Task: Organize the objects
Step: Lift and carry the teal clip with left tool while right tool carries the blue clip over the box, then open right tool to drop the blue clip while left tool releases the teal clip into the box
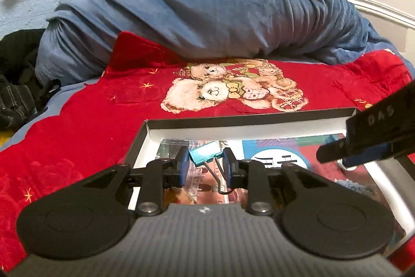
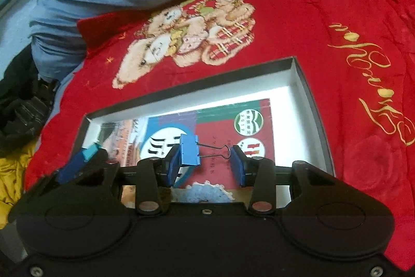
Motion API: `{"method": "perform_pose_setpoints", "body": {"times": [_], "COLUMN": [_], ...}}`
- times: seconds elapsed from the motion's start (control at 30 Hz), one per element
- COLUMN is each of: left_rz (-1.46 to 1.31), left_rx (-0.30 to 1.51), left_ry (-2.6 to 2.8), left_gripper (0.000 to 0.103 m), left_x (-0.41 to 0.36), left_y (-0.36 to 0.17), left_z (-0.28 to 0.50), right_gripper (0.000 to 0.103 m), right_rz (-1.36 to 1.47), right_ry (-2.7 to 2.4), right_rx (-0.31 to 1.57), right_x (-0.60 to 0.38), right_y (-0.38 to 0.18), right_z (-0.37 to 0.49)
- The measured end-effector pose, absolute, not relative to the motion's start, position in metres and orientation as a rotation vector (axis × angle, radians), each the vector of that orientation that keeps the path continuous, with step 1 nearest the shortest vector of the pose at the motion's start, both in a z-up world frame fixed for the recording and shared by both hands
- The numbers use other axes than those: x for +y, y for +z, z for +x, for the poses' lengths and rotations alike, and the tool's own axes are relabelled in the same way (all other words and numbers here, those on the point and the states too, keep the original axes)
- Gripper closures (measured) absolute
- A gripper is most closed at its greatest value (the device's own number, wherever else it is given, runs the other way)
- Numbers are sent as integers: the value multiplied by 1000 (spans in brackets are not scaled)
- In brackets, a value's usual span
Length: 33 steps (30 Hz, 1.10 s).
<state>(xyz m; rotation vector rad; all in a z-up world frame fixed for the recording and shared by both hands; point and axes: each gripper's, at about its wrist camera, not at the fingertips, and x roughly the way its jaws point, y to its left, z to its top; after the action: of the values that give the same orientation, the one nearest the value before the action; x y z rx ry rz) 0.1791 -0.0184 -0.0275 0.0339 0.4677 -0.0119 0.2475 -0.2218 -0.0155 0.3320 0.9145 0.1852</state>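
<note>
My left gripper (image 1: pixel 206 168) is shut on a teal binder clip (image 1: pixel 205 156), whose wire handles hang down between the blue pads. It hovers over the near left part of a shallow dark-rimmed box (image 1: pixel 233 121) with a white inside. My right gripper (image 2: pixel 206 162) is shut on a blue binder clip (image 2: pixel 189 152), pinched lengthwise from its body to its wire loop, above the printed cards (image 2: pixel 233 126) in the box (image 2: pixel 298 69). Each gripper shows in the other's view: the right gripper (image 1: pixel 342 155) at the right edge, the left gripper (image 2: pixel 85 157) at lower left with the teal clip (image 2: pixel 90 149).
The box lies on a red blanket with a teddy bear print (image 1: pixel 233 90) spread over a bed. A bunched blue blanket (image 1: pixel 207 12) rises behind it. Dark clothes (image 1: pixel 18 85) and yellow fabric (image 2: pixel 13 173) lie to the left. A light blue crocheted piece (image 2: pixel 205 191) sits in the box's near part.
</note>
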Motion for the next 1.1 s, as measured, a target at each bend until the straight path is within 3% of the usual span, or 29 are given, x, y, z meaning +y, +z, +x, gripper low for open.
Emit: {"method": "perform_pose_setpoints", "body": {"times": [0.3,0.57,0.8,0.83,0.97,1.1], "left_rz": [0,35,45,39,71,138], "left_rx": [490,471,435,431,396,318], "left_ry": [0,4,16,14,16,17], "left_gripper": [68,38,19,17,11,0], "left_x": [-20,-24,-23,-22,-23,-27], "left_y": [-31,-29,-19,-16,4,22], "left_z": [178,174,166,164,143,97], "right_gripper": [63,62,57,55,25,6], "right_rz": [336,321,288,277,212,90], "right_ry": [183,204,254,261,272,251], "right_rx": [929,928,893,876,761,597], "right_x": [-214,-208,-201,-199,-191,-187], "right_y": [-18,-18,-11,-6,26,61], "right_z": [249,246,236,232,199,139]}}
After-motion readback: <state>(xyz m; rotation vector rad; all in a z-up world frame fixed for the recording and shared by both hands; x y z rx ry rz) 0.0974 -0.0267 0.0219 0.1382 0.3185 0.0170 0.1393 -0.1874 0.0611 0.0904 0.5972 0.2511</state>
